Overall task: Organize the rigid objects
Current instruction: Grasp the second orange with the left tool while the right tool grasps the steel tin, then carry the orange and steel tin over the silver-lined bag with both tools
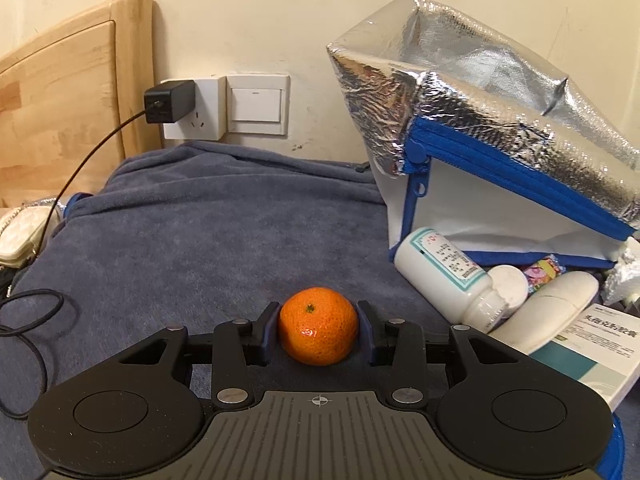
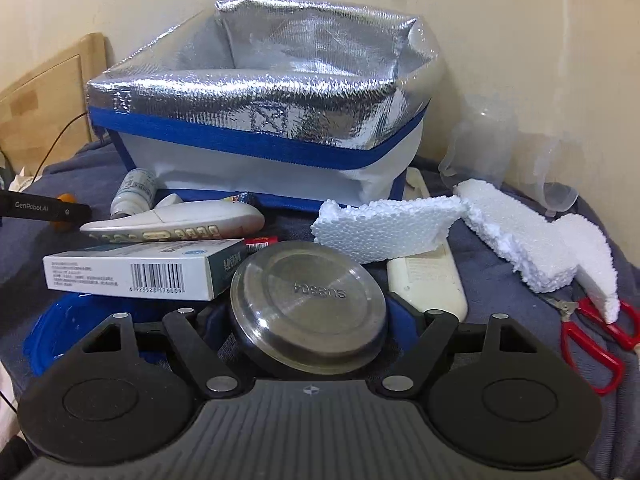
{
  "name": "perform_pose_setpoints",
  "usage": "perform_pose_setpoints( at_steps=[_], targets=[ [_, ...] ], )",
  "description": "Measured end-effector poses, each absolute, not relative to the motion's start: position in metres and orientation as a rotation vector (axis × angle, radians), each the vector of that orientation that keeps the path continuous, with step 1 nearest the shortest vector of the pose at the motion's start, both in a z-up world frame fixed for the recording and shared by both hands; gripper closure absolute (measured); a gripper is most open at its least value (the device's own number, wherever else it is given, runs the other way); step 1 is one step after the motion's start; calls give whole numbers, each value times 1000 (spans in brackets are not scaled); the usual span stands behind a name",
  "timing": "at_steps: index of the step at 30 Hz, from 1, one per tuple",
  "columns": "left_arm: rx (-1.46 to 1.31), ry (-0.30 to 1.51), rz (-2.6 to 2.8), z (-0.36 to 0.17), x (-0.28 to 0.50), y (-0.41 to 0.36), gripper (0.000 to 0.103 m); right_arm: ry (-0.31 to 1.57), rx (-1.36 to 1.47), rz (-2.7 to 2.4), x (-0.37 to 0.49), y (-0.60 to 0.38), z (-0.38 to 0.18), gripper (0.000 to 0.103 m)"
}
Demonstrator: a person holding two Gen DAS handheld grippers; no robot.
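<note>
In the left wrist view my left gripper (image 1: 318,322) is shut on an orange tangerine (image 1: 318,325), held just above the blue blanket (image 1: 200,240). The open silver insulated bag (image 1: 472,128) stands to its right. In the right wrist view my right gripper (image 2: 310,316) is shut on a round steel container (image 2: 310,300), its flat base facing the camera. The silver bag (image 2: 260,112) stands straight ahead behind a pile of objects.
By the bag lie a white medicine bottle (image 1: 444,272), a white remote (image 2: 176,222), a medicine box (image 2: 136,268), foam pieces (image 2: 384,228), red scissors (image 2: 592,340) and clear cups (image 2: 492,136). A charger (image 1: 168,102) and cable hang at left by the wooden headboard (image 1: 60,100).
</note>
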State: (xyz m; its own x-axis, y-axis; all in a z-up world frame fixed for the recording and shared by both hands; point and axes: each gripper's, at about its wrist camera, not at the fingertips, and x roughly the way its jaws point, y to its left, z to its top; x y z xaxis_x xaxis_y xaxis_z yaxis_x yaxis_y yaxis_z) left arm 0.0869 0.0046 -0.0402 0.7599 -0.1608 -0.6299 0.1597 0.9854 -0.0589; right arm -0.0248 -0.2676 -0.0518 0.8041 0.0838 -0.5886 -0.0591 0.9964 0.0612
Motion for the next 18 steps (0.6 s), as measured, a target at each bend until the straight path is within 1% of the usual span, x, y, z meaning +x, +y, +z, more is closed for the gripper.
perform_pose_setpoints(
  at_steps=[7,18],
  targets=[
    [7,668,-188,-32,73,-3,66,604,17,34,-33,-269,-39,28],
    [34,600,-219,-4,45,-15,66,543,7,28,-53,-260,-14,28]
  ],
)
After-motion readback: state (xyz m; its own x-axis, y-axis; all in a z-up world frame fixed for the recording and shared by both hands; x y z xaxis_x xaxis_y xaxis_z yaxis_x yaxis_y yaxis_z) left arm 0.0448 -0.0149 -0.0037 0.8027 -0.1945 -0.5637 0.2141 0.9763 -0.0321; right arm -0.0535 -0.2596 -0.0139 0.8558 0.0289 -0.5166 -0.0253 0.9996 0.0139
